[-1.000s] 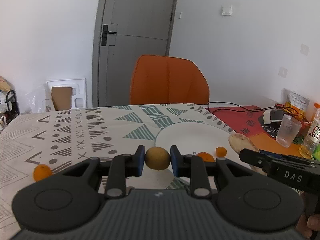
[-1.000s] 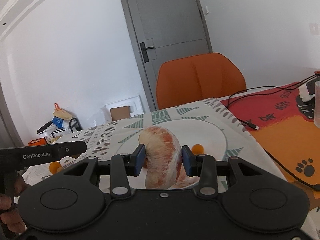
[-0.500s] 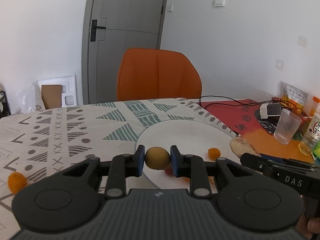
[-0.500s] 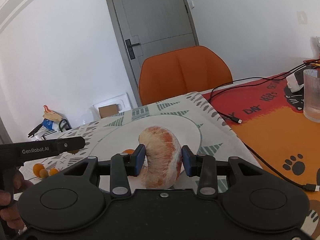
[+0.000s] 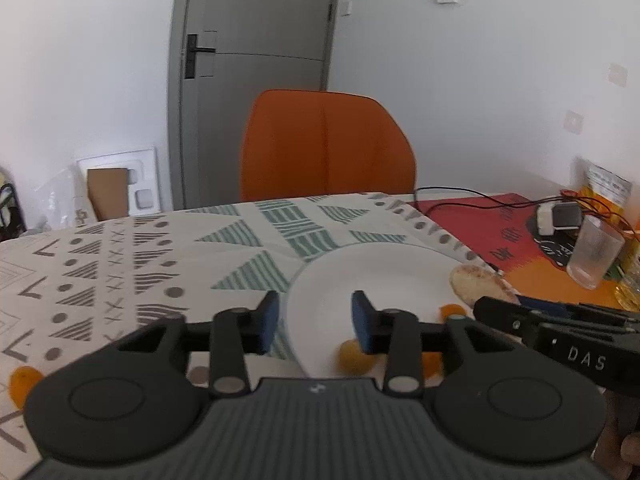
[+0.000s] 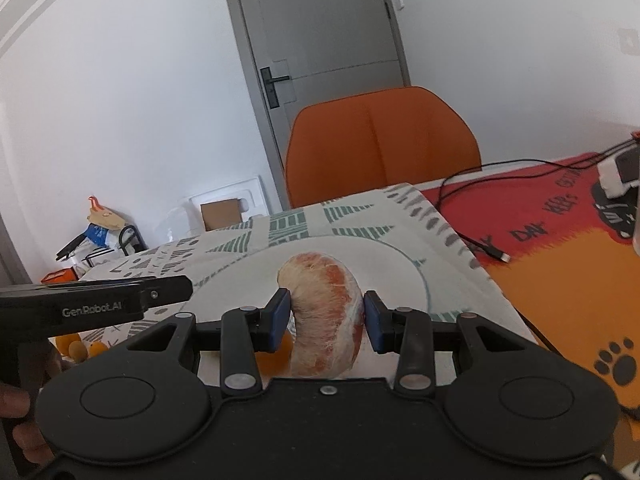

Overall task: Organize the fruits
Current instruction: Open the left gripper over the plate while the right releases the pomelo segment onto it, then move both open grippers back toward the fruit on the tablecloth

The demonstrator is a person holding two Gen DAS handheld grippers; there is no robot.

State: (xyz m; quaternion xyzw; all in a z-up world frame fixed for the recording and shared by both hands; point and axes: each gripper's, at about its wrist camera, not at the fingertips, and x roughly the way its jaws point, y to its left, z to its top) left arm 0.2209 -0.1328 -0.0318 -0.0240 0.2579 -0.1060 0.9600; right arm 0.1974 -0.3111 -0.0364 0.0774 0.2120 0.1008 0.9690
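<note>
My left gripper is open and empty, over the near edge of the white plate. A small yellowish fruit lies blurred on the plate just below its right finger. Small orange fruits lie on the plate beside it. My right gripper is shut on a peeled grapefruit segment, held over the same plate. The segment also shows in the left wrist view. Another small orange lies on the cloth at far left.
The patterned tablecloth covers the table. An orange chair stands behind it. A red-orange mat with cables, a charger and a plastic cup lies to the right. More small fruits lie at left.
My left gripper has opened and let go of the small yellowish fruit, which now lies on the plate. The right gripper still holds the grapefruit segment and has shifted slightly over the plate.
</note>
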